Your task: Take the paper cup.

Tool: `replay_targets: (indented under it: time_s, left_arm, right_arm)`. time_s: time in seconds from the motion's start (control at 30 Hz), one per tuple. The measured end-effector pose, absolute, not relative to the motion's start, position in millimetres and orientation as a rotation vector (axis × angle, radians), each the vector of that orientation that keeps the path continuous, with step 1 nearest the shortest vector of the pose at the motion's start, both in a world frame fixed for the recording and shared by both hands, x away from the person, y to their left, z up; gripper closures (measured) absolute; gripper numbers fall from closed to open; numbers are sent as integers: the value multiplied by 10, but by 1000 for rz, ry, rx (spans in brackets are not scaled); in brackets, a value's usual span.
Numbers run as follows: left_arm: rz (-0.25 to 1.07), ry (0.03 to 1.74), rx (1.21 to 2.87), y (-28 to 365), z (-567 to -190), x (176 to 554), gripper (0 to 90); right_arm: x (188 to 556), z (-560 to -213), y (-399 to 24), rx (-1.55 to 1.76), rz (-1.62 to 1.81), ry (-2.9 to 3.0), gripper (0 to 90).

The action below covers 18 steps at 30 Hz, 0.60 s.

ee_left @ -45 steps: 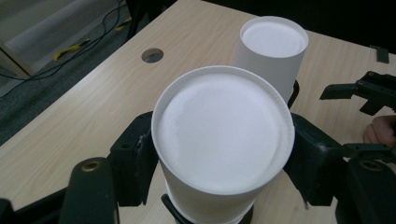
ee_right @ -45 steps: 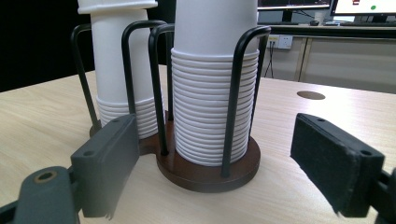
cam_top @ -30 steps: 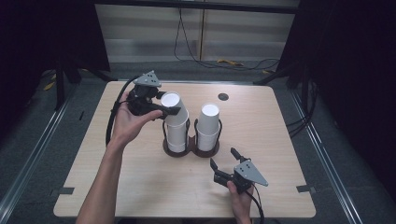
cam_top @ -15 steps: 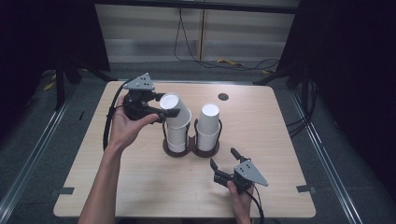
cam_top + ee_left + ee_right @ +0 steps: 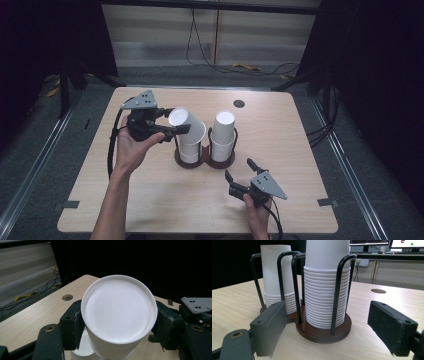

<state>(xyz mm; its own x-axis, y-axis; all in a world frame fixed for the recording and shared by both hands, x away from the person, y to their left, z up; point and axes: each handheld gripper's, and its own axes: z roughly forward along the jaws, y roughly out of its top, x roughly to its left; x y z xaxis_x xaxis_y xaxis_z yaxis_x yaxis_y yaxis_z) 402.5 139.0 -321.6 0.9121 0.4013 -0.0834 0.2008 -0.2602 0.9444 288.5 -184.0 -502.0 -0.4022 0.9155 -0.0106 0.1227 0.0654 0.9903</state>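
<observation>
In the high view, the left hand-held gripper (image 5: 172, 122) has its jaws closed on the top paper cup (image 5: 186, 125) of the left stack, and that cup leans toward the gripper, tilted off the stack below it but with its lower end seemingly inside the cup holder (image 5: 205, 159). The separation looks begun and not finished: the cup is gripped and tipped, not yet clear of the holder. The right stack (image 5: 223, 135) stands upright in the holder's other bay, untouched. The right hand-held gripper (image 5: 239, 176) rests on the worktop (image 5: 310, 150) just in front of the holder, jaws wide apart and holding nothing.

In the left gripper view, the paper cup's closed base (image 5: 118, 308) faces the camera, pinched on both sides by the black pads (image 5: 72, 327), with the stack's rim just beneath it.

In the right gripper view, the jaws stand well open on either side of the cup holder (image 5: 323, 333), touching nothing. Still to do, by this reading: lift the cup free and set it down away from the holder.
</observation>
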Motion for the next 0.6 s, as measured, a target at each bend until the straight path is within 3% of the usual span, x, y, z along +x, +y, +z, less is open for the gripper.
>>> replay_targets:
  time_s: [0.6]
  left_arm:
    - [204,436,1801,1382,-3540,3772,336]
  right_arm:
    - [2890,-5018,-1836,1058,1409,1634,150]
